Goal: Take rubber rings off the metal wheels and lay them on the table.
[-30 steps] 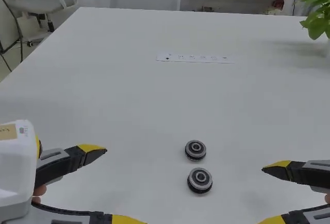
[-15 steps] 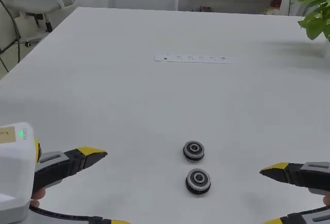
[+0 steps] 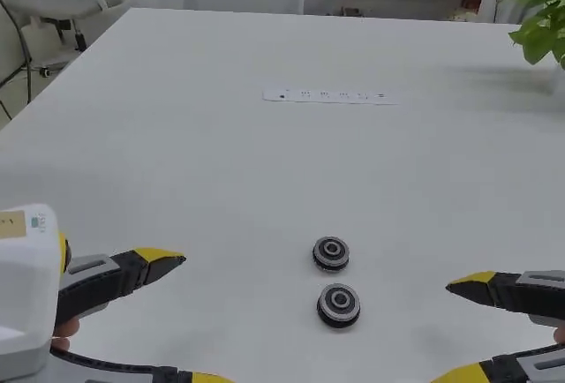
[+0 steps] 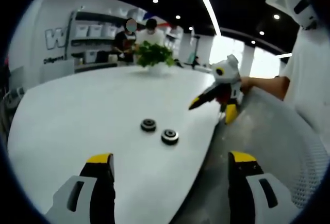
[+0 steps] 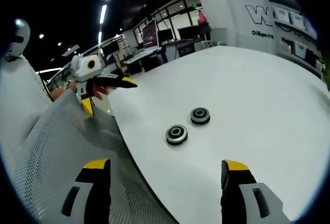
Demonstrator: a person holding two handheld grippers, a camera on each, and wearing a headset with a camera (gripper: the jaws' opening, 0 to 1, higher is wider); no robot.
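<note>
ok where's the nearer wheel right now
Head view: the nearer wheel lies low centre on the table, just this side of the farther wheel, not touching.

The head view looked forward and down over the counter point(image 3: 265, 162) from its near edge; the left gripper view looked low across it from the left, facing the right gripper point(image 4: 211, 109); the right gripper view faced back at the left gripper point(image 5: 109, 96). All three shared the near wheel point(image 3: 339, 304) and far wheel point(image 3: 331, 253).

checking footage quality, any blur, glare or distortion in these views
Head view: sharp, evenly lit, faint shadows under near wheel and far wheel. Left gripper view: fisheye bends the table edge, bright window blown out. Right gripper view: same bending.
</note>
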